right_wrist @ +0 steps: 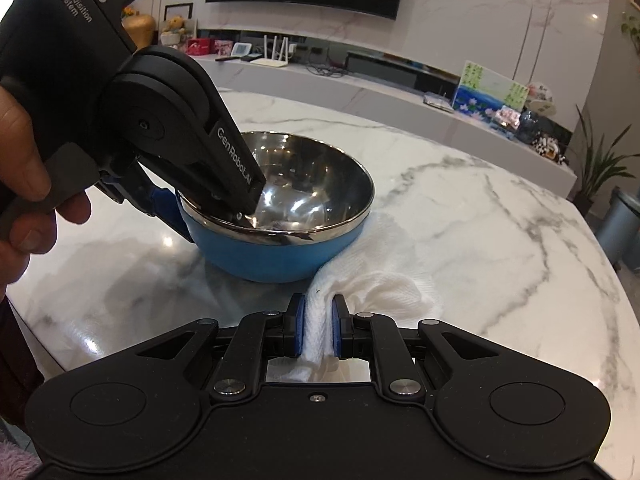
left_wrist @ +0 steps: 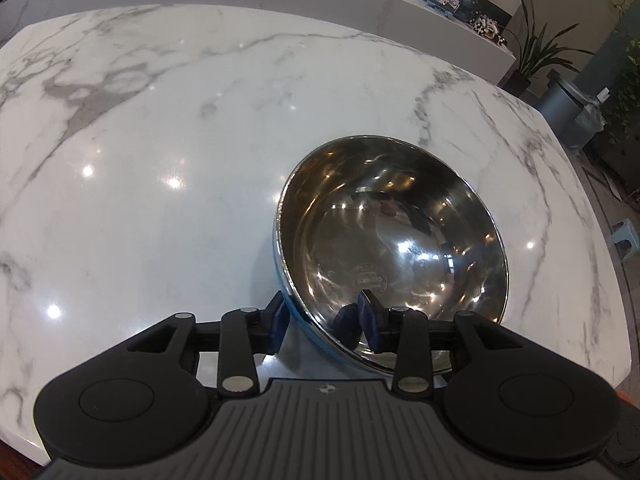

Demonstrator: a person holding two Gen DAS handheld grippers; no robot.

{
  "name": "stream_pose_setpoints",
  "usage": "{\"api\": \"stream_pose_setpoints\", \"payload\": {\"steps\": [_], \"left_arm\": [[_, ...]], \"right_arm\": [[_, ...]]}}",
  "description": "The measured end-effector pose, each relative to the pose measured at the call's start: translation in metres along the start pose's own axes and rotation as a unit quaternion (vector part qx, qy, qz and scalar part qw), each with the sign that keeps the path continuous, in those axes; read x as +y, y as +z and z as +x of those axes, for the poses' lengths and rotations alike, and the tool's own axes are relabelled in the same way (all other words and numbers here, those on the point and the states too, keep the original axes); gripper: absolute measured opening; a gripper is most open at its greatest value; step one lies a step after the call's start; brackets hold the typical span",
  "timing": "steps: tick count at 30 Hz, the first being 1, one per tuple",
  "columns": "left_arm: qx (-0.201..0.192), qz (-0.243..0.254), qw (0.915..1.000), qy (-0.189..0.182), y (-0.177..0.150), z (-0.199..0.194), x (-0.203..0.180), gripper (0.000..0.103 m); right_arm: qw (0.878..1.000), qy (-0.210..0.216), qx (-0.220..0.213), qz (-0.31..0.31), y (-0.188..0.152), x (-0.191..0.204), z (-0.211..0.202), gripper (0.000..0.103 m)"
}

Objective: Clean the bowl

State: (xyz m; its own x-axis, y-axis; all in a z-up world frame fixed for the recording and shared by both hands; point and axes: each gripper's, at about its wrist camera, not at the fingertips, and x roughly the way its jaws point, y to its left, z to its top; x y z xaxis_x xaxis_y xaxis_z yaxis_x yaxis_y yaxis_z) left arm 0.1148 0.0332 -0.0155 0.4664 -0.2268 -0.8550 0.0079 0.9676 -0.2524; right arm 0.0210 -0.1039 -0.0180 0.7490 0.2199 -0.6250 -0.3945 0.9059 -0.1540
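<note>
Bowl mid-tabletop, left gripper straddling its rim, pads spread, right gripper pinching cloth beside it

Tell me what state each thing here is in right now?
Bowl: upright on the table, empty, rim straddled by the left hand-held gripper.
Left hand-held gripper: one finger inside the rim, one outside; grip unclear.
Cloth: crumpled beside the bowl.
Right hand-held gripper: shut on the cloth.

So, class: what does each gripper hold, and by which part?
The left gripper straddles the blue steel bowl's near rim; whether it grips is unclear. The right gripper pinches a bunched fold of the white cloth.
</note>
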Motion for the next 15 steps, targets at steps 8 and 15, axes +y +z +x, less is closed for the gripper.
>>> {"api": "stream_pose_setpoints", "payload": {"steps": [8, 15], "left_arm": [[-0.01, 0.012, 0.9998, 0.008, 0.006, -0.002, 0.004, 0.023], [-0.013, 0.018, 0.9997, 0.014, 0.008, -0.003, 0.003, 0.02]], "right_arm": [[0.999, -0.034, -0.031, 0.015, 0.002, -0.007, -0.008, 0.012], [0.999, -0.02, -0.044, 0.01, 0.003, -0.005, -0.012, 0.012]]}}
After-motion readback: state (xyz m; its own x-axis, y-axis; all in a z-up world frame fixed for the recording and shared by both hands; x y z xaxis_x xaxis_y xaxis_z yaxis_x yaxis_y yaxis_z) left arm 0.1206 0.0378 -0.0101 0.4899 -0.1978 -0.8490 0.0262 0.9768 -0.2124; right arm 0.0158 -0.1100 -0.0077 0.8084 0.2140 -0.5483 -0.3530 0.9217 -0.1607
